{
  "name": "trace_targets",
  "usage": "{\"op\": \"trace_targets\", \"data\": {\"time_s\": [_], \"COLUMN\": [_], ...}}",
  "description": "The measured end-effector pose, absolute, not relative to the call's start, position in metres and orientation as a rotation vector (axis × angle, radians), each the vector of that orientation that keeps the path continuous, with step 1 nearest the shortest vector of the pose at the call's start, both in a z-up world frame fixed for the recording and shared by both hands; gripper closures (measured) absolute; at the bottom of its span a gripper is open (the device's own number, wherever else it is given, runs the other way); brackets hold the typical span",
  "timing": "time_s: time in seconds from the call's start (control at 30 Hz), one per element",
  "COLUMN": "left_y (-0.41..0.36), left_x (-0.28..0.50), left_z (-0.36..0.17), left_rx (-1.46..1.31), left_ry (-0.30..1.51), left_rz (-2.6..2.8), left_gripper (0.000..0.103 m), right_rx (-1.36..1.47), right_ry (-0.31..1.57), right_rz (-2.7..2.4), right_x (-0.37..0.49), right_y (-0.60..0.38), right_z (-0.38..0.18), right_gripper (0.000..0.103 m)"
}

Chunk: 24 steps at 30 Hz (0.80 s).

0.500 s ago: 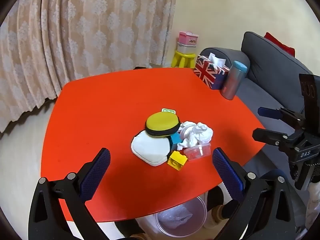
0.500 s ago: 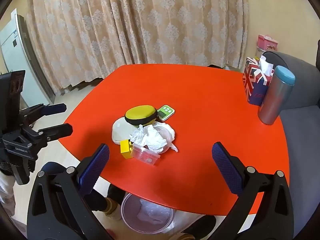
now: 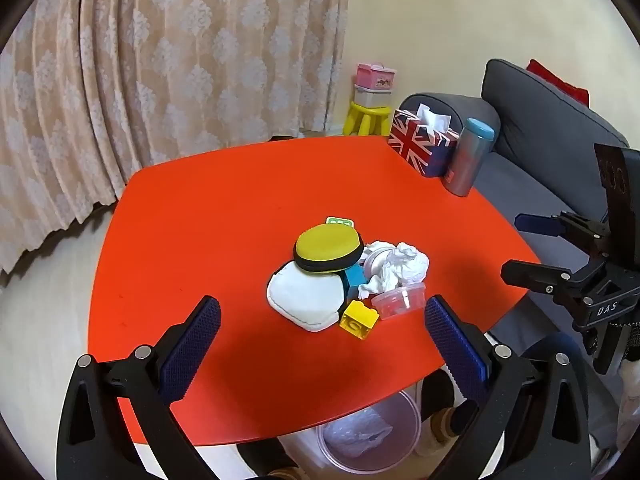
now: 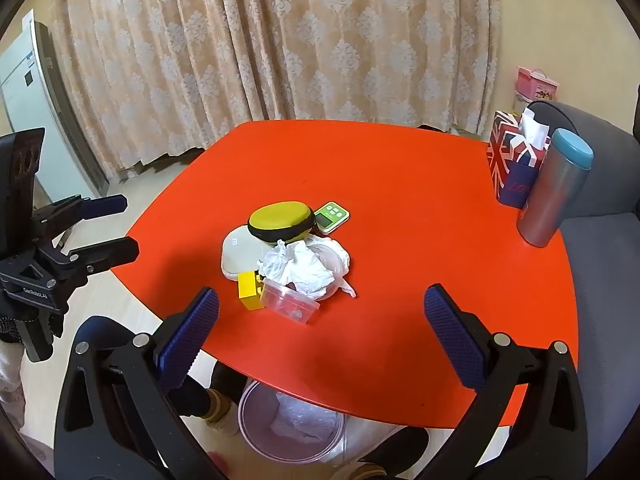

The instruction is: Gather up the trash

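A crumpled white tissue [image 3: 400,266] lies in a small pile at the middle of the red table [image 3: 224,200], over a clear round lid, next to a small clear plastic container [image 3: 400,301]. It also shows in the right wrist view [image 4: 306,266], with the container [image 4: 290,300] in front. A clear bin [image 3: 370,436] with a plastic liner stands on the floor under the table's near edge, also in the right wrist view [image 4: 292,424]. My left gripper [image 3: 320,340] is open and empty, above the near table edge. My right gripper [image 4: 320,336] is open and empty too.
The pile also holds a yellow-and-black case [image 3: 328,246], a white pouch [image 3: 306,300], a yellow toy brick [image 3: 358,320], a blue block and a green timer [image 4: 331,216]. A Union Jack tissue box [image 3: 424,144] and a steel tumbler [image 3: 468,160] stand at the far right. A grey sofa [image 3: 560,128] lies beyond.
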<state>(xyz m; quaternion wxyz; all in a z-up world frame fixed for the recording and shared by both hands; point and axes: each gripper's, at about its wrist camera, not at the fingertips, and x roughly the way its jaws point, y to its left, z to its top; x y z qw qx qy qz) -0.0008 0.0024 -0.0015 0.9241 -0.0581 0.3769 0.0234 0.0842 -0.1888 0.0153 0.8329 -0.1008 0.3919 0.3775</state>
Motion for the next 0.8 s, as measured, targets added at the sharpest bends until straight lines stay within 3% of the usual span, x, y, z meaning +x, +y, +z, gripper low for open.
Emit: {"op": "trace_targets", "data": {"time_s": [0.8], "left_y": [-0.0017], "left_x": [0.0028], "left_z": [-0.0057], "left_rx": [-0.109], "left_ry": [0.782], "left_rz": [0.034], "left_gripper": [0.005], "right_rx": [-0.246], "right_ry": [0.804], "right_rz": [0.778], "right_x": [0.0824], "right_y": [-0.1896], "right_z": [0.0123], "right_gripper": [0.003]}}
